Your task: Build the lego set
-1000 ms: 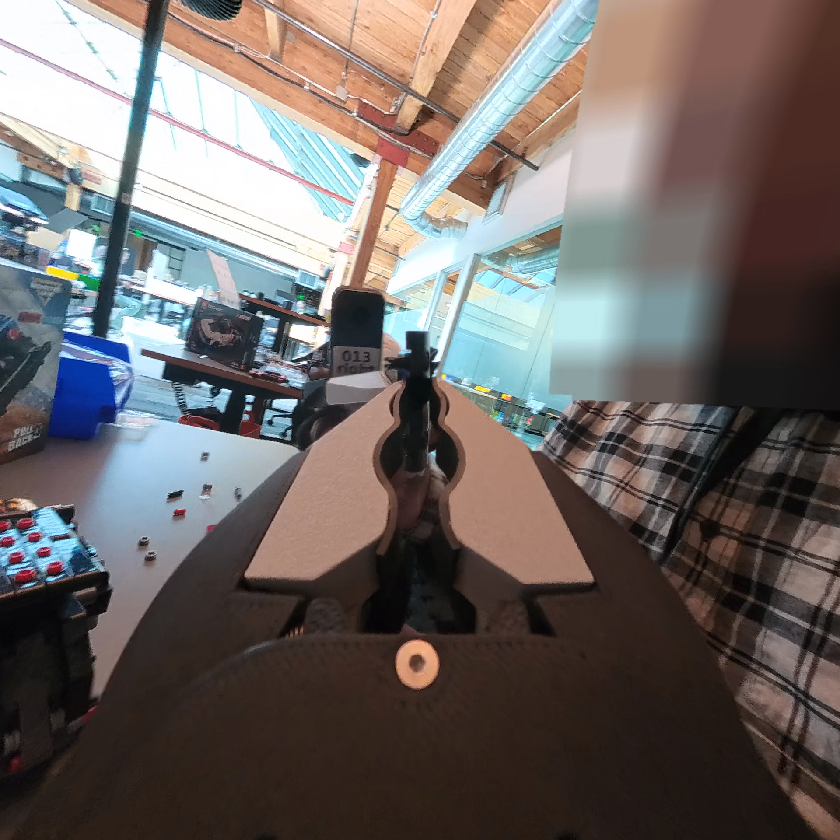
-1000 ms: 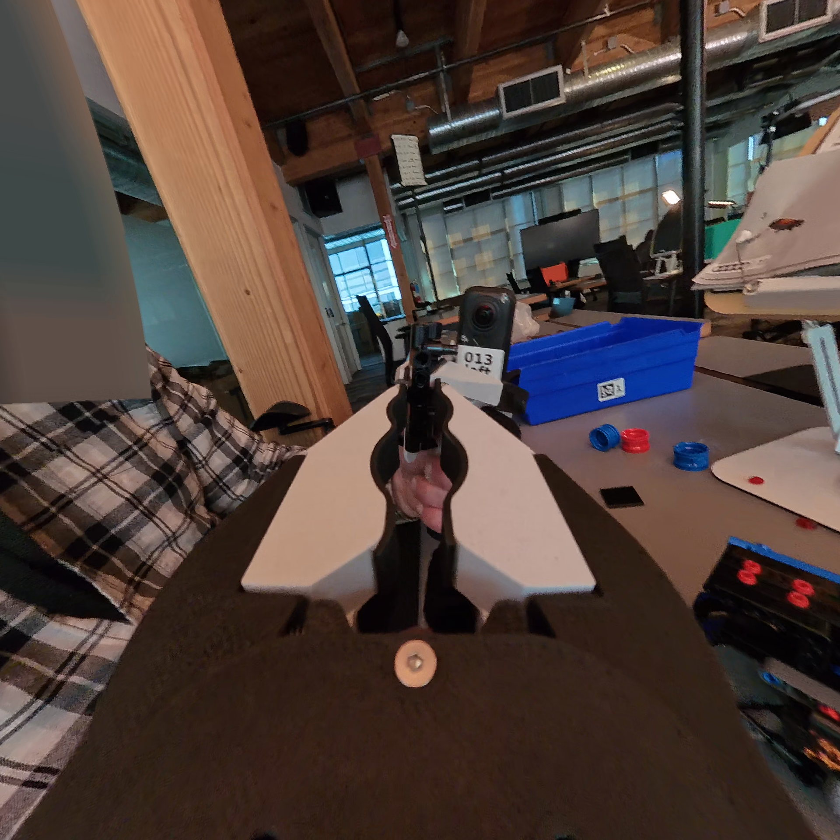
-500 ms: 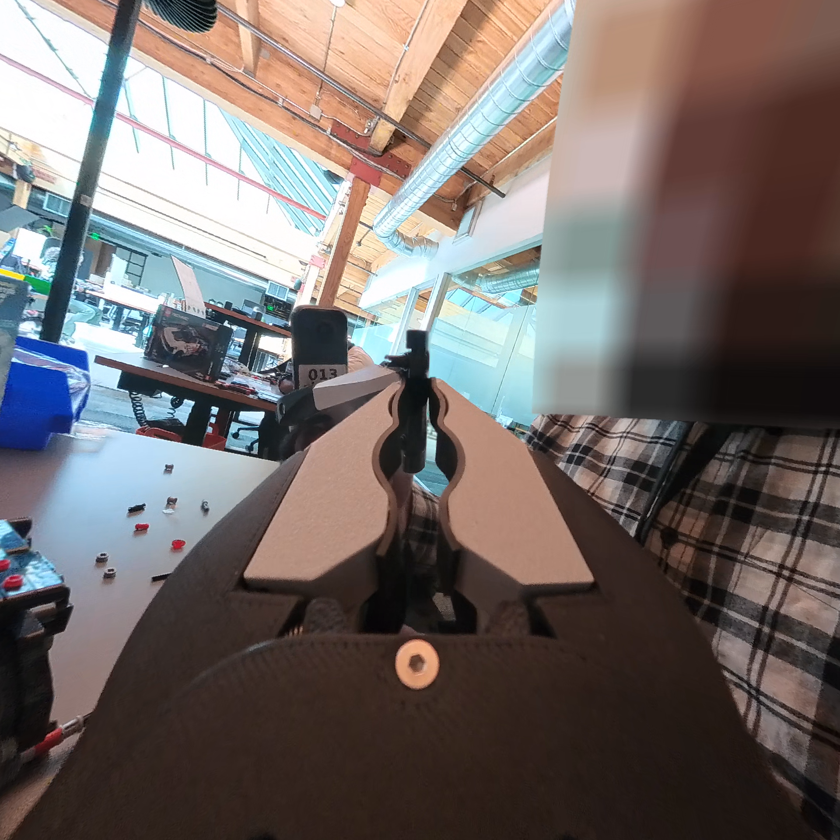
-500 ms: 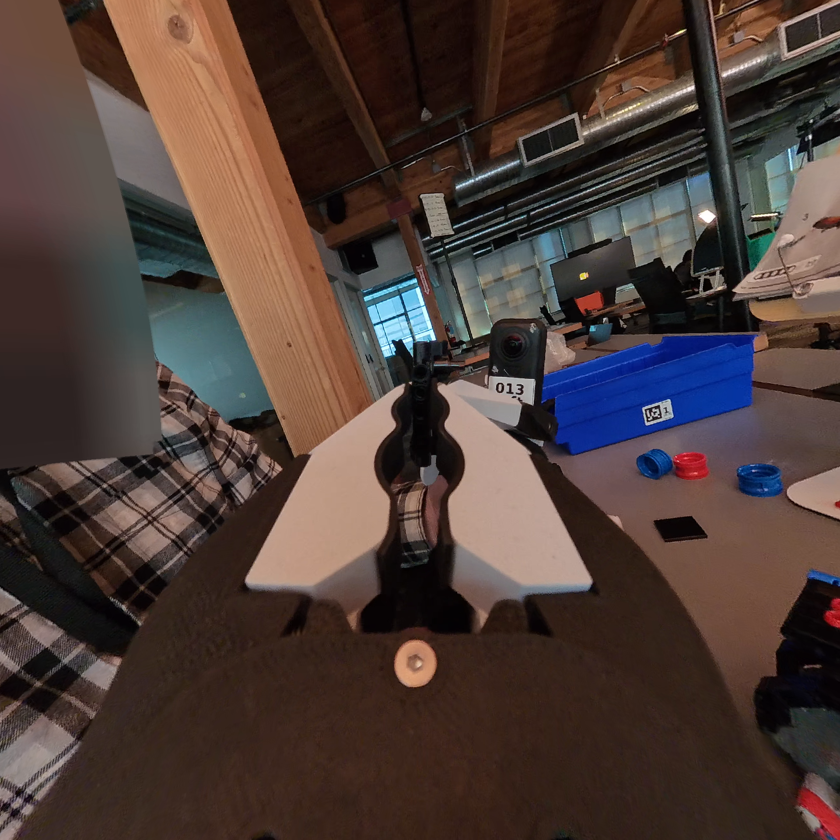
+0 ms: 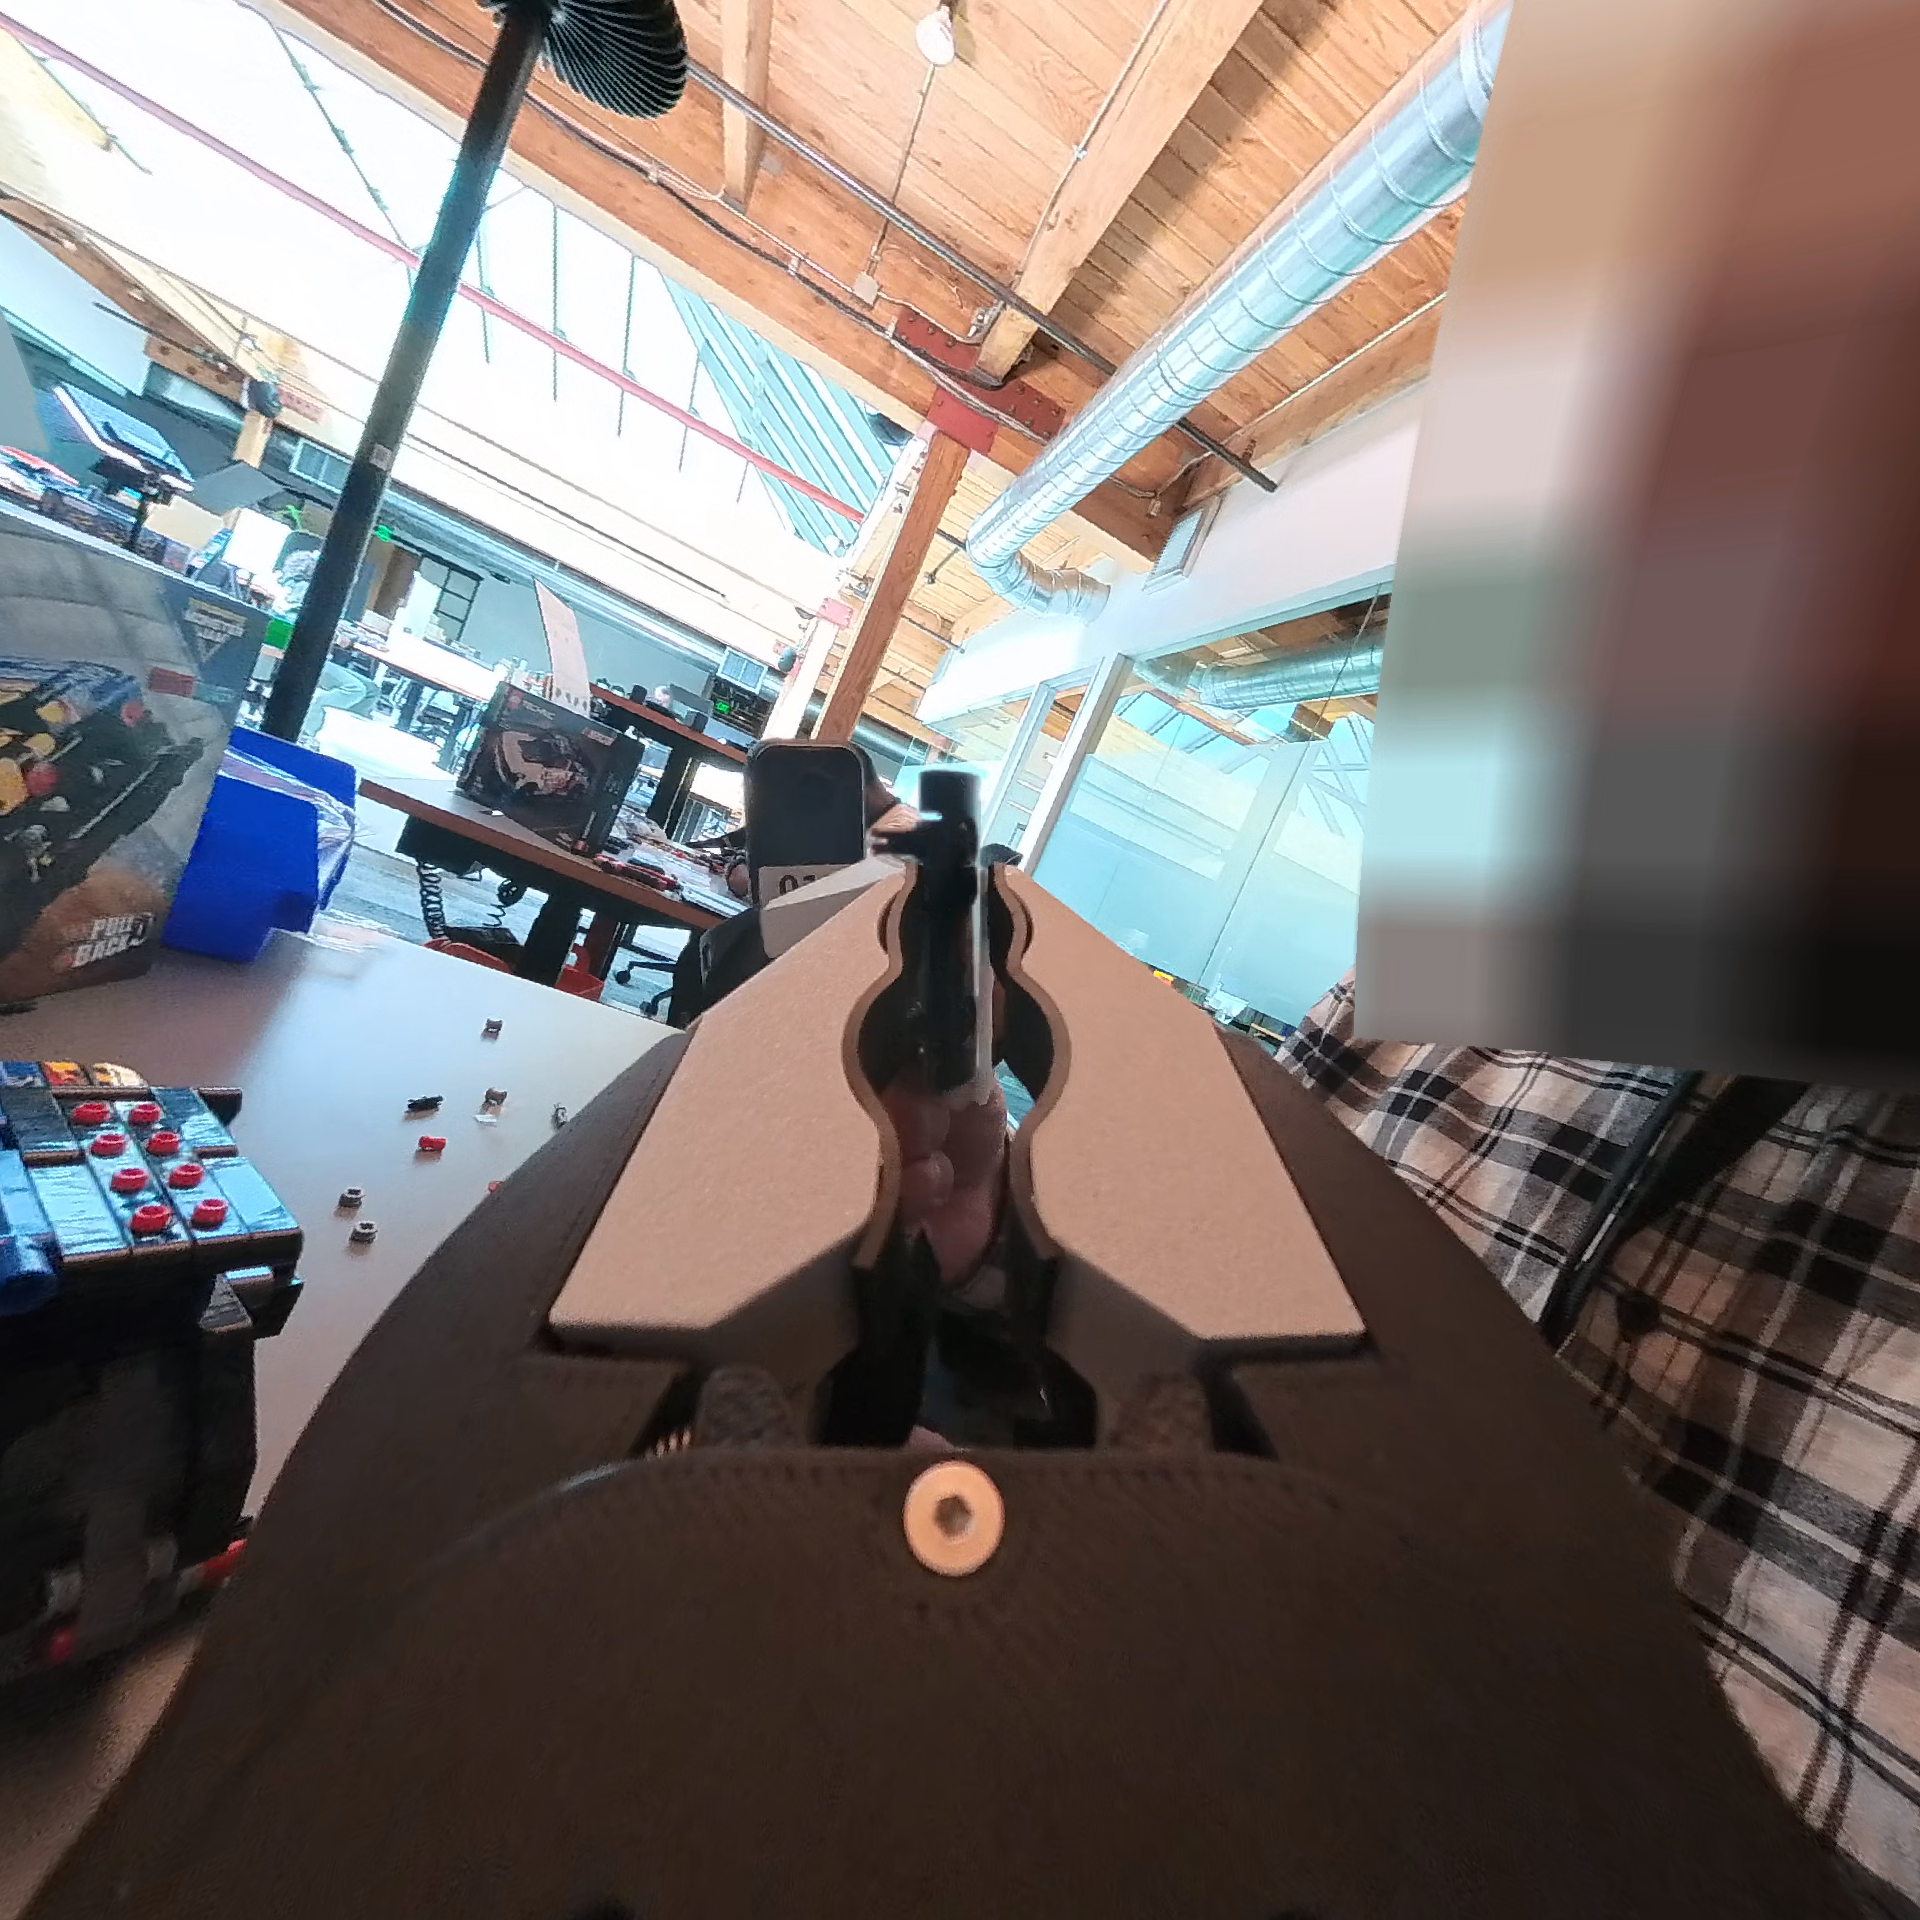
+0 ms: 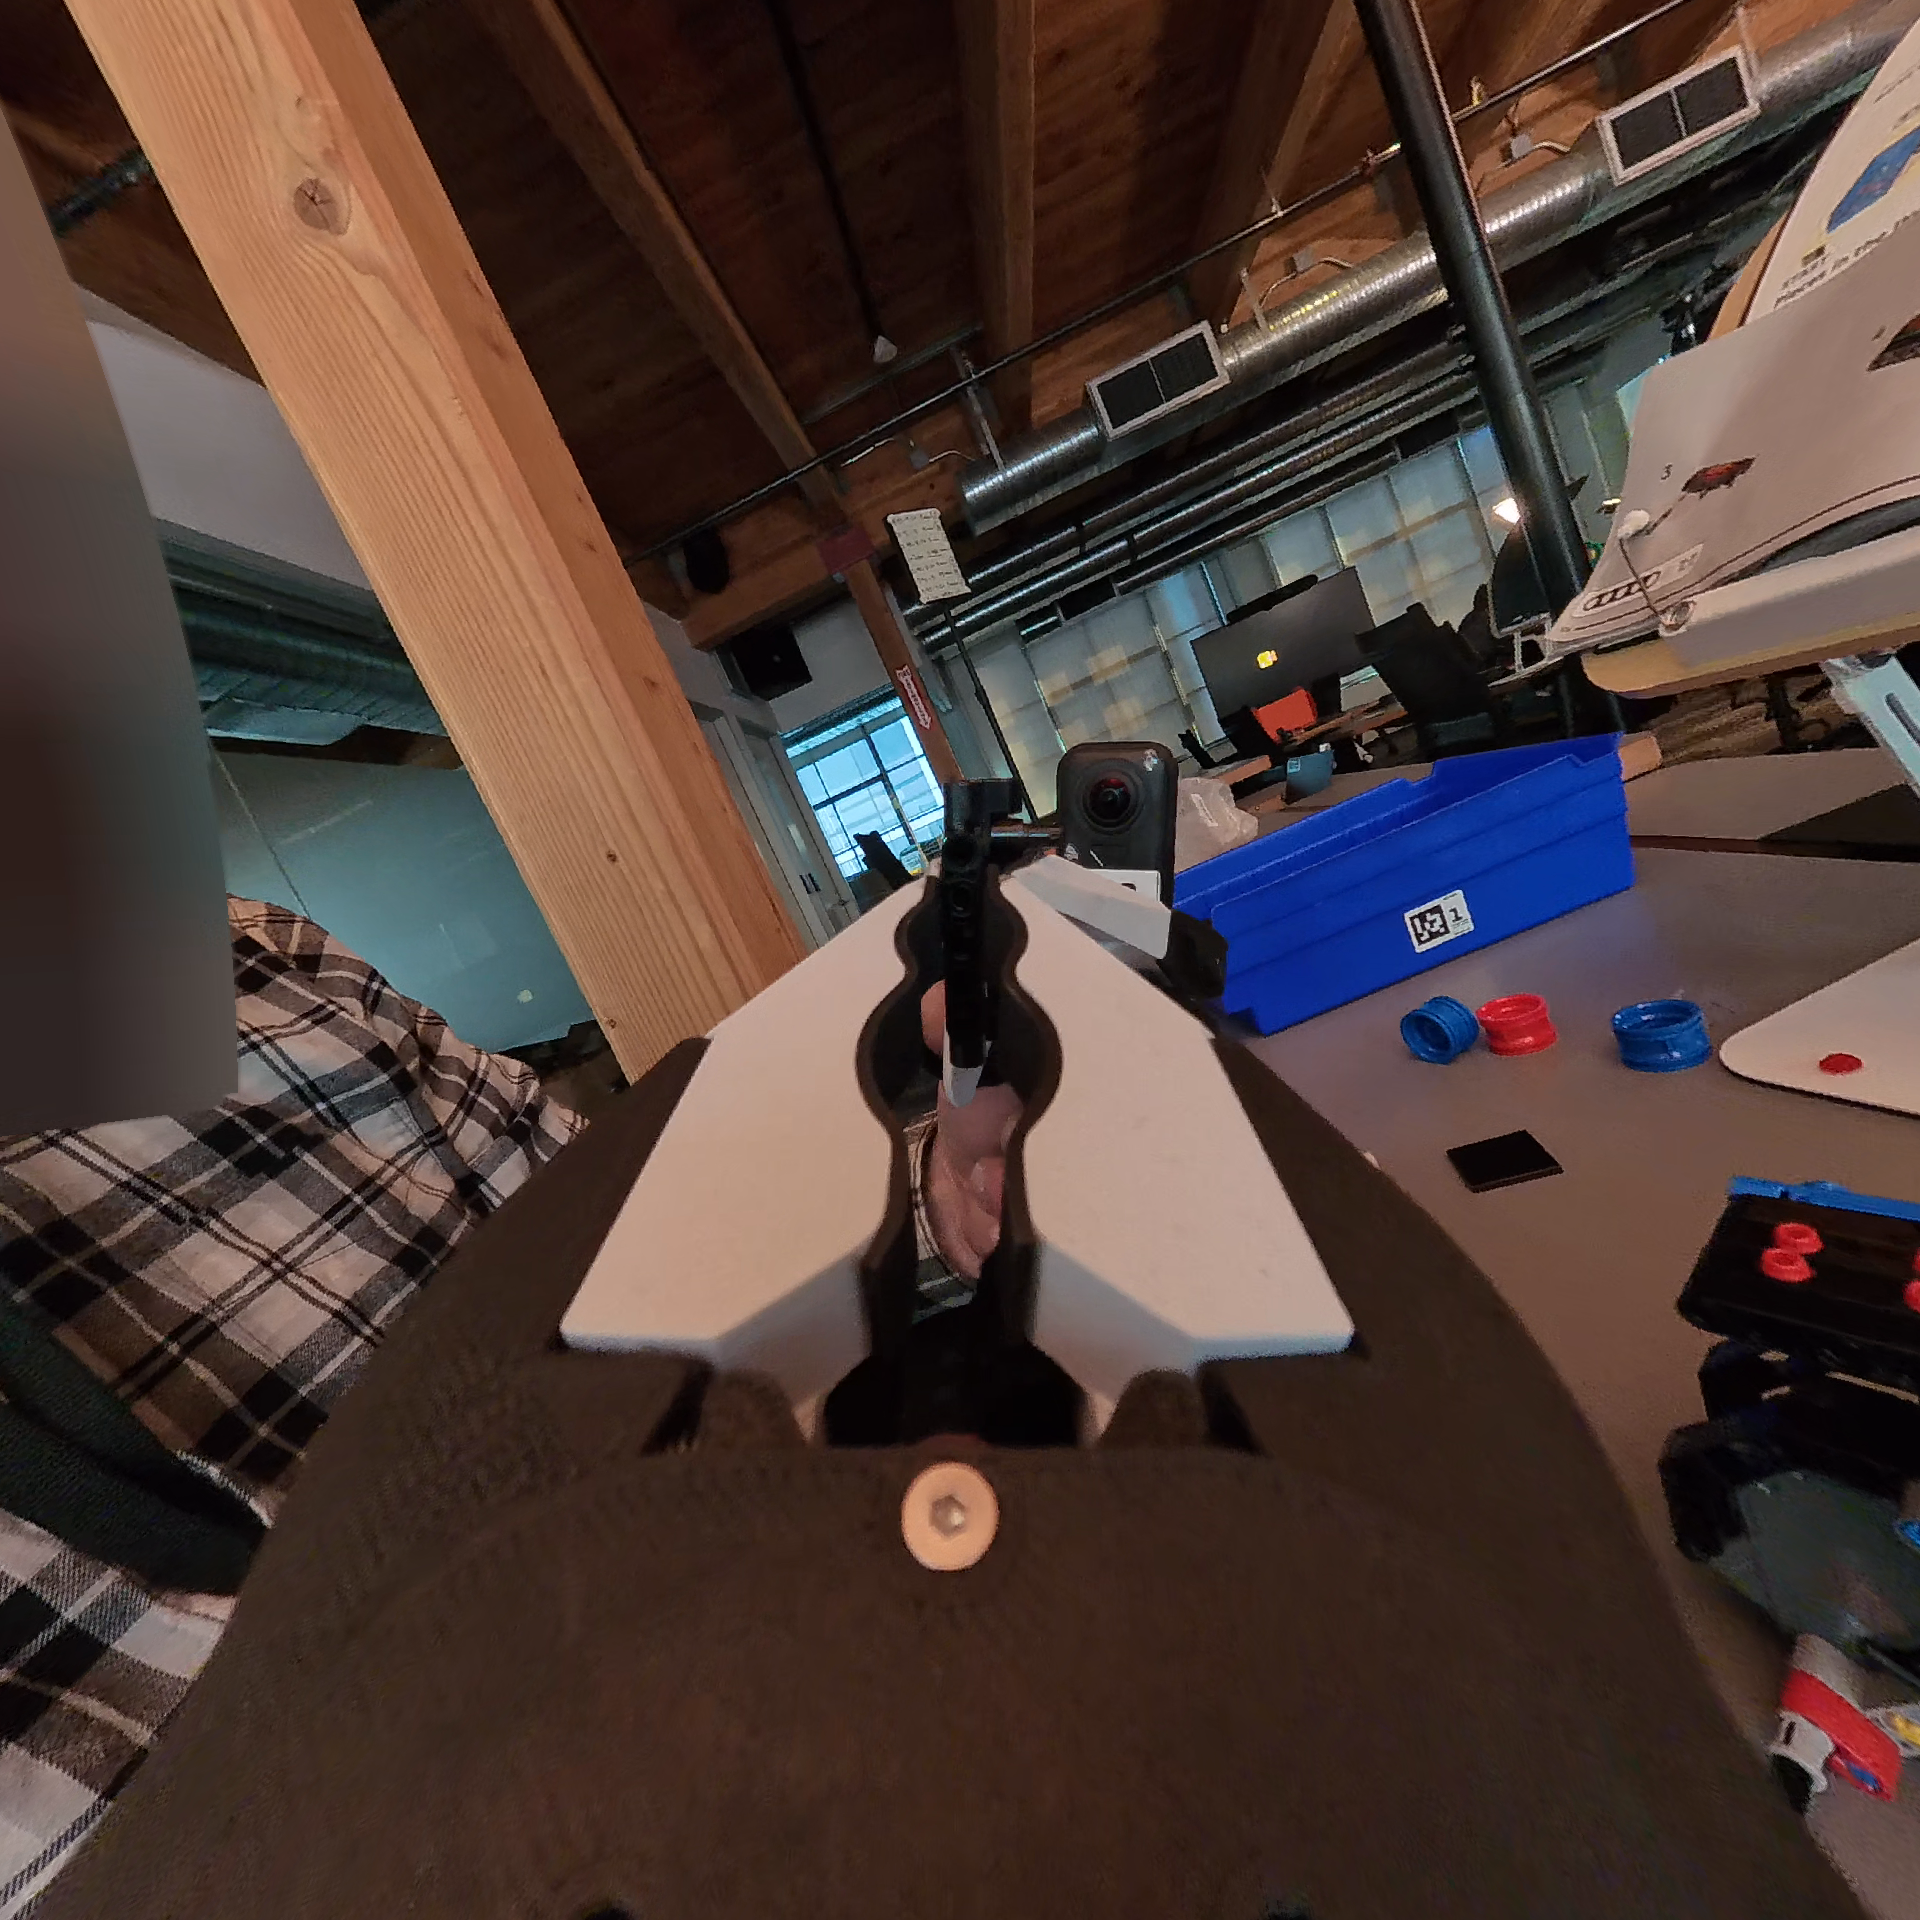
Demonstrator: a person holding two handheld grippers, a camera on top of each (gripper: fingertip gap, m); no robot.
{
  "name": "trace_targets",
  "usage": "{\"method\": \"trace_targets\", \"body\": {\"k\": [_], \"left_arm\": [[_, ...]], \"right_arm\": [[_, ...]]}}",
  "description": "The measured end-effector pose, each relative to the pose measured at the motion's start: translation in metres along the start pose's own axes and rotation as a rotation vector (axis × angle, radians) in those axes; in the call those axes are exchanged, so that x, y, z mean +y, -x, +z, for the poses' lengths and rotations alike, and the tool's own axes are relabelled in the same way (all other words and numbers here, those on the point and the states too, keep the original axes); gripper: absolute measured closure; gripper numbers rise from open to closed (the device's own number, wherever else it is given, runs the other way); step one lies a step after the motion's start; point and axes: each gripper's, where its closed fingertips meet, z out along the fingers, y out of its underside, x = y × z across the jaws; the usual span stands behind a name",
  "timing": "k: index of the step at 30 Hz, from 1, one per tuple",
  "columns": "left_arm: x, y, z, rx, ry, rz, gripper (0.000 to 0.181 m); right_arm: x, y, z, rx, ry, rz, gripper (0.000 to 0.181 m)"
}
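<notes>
My left gripper [image 5: 943,883] and right gripper [image 6: 961,894] are raised above the table and meet tip to tip, facing each other. Each is shut on a slim black lego piece with a white part, seen in the left wrist view [image 5: 940,935] and in the right wrist view [image 6: 964,966]; whether it is one shared piece I cannot tell. The right gripper's camera [image 5: 805,821] and the left gripper's camera [image 6: 1117,810] show just behind the tips. The partly built blue, black and red lego model stands on the table at the left [image 5: 125,1174] and at the right [image 6: 1818,1278].
Small loose parts [image 5: 426,1122] lie on the grey table [image 5: 343,1039]. A blue bin [image 6: 1403,894], blue and red wheel rims [image 6: 1512,1023], a black tile [image 6: 1503,1156] and an instruction booklet on a stand [image 6: 1766,468] are to the right. A set box [image 5: 94,790] stands left. A person in a plaid shirt [image 5: 1662,1299] is close. Left and right tips are no more than a few centimetres apart.
Both grippers stayed shut and tip to tip. They swung away from the model half a second ago and have swung back, so the model shows again in both views.
</notes>
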Motion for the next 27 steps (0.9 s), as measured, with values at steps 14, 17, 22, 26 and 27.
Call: {"method": "trace_targets", "body": {"k": [14,17,22,26,27], "left_arm": [[0.007,0.011,0.002,-0.062,0.034,0.009,0.172],[0.007,0.007,0.001,-0.045,0.038,0.018,0.172],[0.006,-0.001,0.003,-0.007,0.040,0.015,0.174],[0.007,-0.002,0.002,0.001,0.041,-0.002,0.175],[0.006,-0.001,0.002,0.001,0.039,-0.005,0.175]], "right_arm": [[0.000,-0.009,-0.004,0.029,-0.012,0.034,0.177],[0.000,-0.005,-0.003,0.014,-0.006,0.024,0.177],[0.001,0.002,-0.001,-0.022,-0.005,0.009,0.176],[0.001,0.001,-0.001,-0.025,-0.008,0.014,0.176],[0.001,0.000,-0.001,-0.022,-0.009,0.015,0.176]]}}
